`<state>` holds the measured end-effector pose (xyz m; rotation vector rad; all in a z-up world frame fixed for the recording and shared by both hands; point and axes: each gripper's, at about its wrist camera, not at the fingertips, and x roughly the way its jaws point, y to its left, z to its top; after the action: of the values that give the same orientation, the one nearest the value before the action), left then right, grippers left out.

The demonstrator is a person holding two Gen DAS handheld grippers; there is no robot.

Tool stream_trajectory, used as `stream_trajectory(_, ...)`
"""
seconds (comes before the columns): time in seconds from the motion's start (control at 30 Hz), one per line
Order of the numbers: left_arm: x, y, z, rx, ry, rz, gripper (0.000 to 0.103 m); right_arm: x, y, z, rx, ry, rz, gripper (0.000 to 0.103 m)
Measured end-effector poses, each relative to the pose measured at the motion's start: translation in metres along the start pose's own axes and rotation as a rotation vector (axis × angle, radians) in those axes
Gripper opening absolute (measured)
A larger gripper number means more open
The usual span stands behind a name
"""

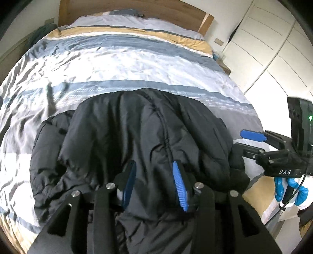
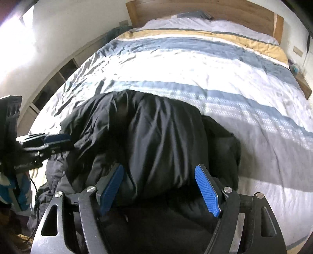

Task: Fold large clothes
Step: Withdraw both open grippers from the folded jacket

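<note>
A large black puffer jacket (image 1: pixel 137 140) lies bunched at the near end of the bed; it also shows in the right wrist view (image 2: pixel 156 140). My left gripper (image 1: pixel 154 166) hovers over the jacket's near edge with its blue pads apart, fabric between and under them. My right gripper (image 2: pixel 159 172) is open wide over the jacket's near right part, nothing pinched. The right gripper also shows at the right edge of the left wrist view (image 1: pixel 242 139), beside the jacket. The left gripper shows at the left in the right wrist view (image 2: pixel 66 140), at the jacket's left edge.
The bed has a striped white, blue and tan duvet (image 1: pixel 121 64) and a wooden headboard (image 1: pixel 137 7). White wardrobe doors (image 1: pixel 273 48) stand on the right. A low shelf unit (image 2: pixel 58 78) runs along the left wall. A blue-gloved hand (image 1: pixel 289 189) holds the right gripper.
</note>
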<state>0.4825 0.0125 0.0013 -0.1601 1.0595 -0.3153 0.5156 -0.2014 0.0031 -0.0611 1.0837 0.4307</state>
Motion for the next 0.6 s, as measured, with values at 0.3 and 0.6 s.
stream_trajectory(0.3,0.046,0.006,-0.013,-0.01,0.072,0.035,0.044,0.044,0.014,-0.003,-0.043,0.055,0.012,0.075)
stream_trajectory(0.6,0.066,0.012,-0.036,0.005,0.072,0.054,0.048,0.07,0.003,-0.038,-0.036,0.106,-0.002,0.076)
